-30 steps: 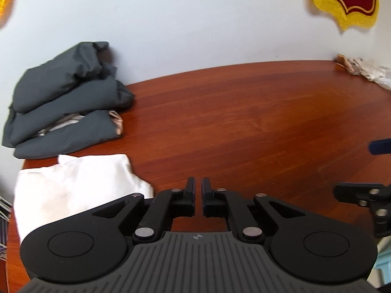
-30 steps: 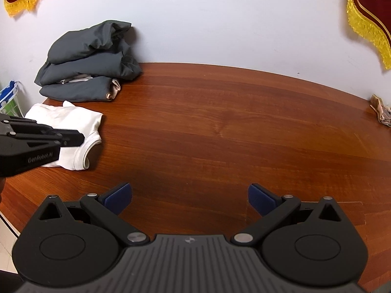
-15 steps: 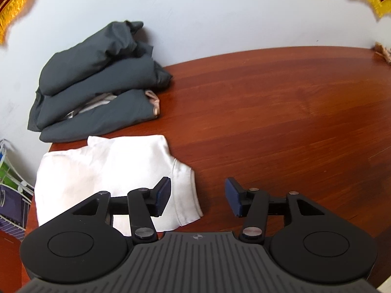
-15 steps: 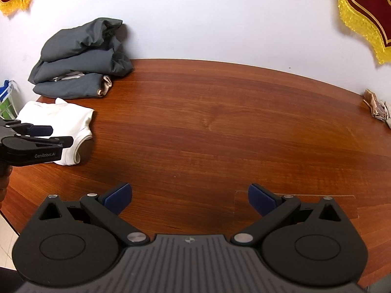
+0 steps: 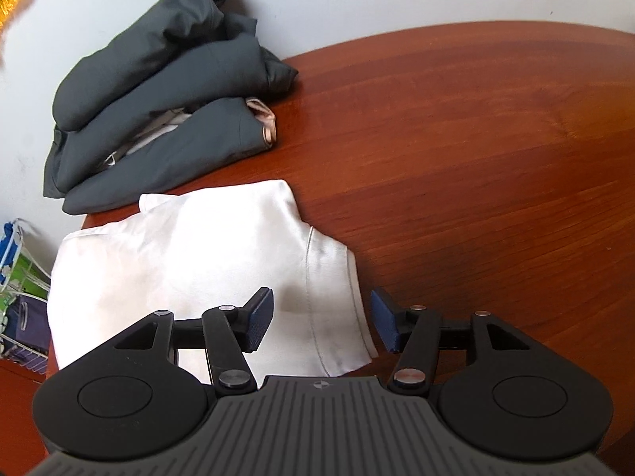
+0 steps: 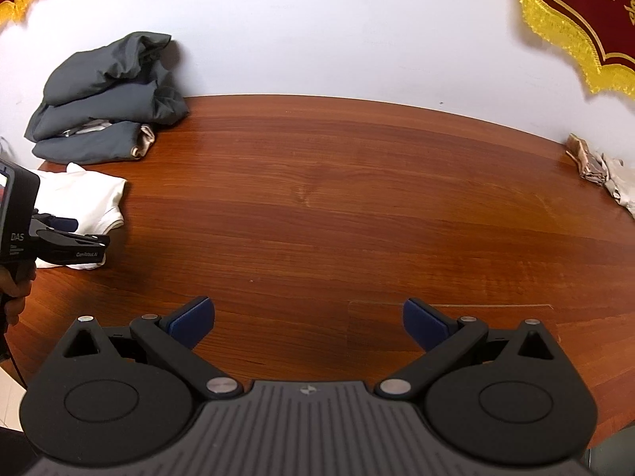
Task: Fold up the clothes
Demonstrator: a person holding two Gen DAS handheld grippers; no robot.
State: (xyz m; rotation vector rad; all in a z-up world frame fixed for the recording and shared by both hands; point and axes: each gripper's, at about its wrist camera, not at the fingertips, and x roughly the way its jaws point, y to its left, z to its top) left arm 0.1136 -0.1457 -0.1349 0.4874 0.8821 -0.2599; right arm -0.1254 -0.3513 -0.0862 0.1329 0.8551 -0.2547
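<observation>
Your wooden table (image 6: 357,206) fills the frame, with the dark grey clothes pile (image 5: 158,91) at upper left and the folded white garment (image 5: 190,261) below it. Your left gripper (image 5: 321,323) has just been opening; its jaws stand spread over the garment's near edge, pinching nothing. Your right gripper (image 6: 307,323) hangs spread wide over bare wood at lower centre.

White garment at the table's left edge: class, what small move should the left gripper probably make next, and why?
Probably ease down and close on the white garment's hemmed edge: the left gripper, which has just been opening, straddles that edge without pinching it.
</observation>
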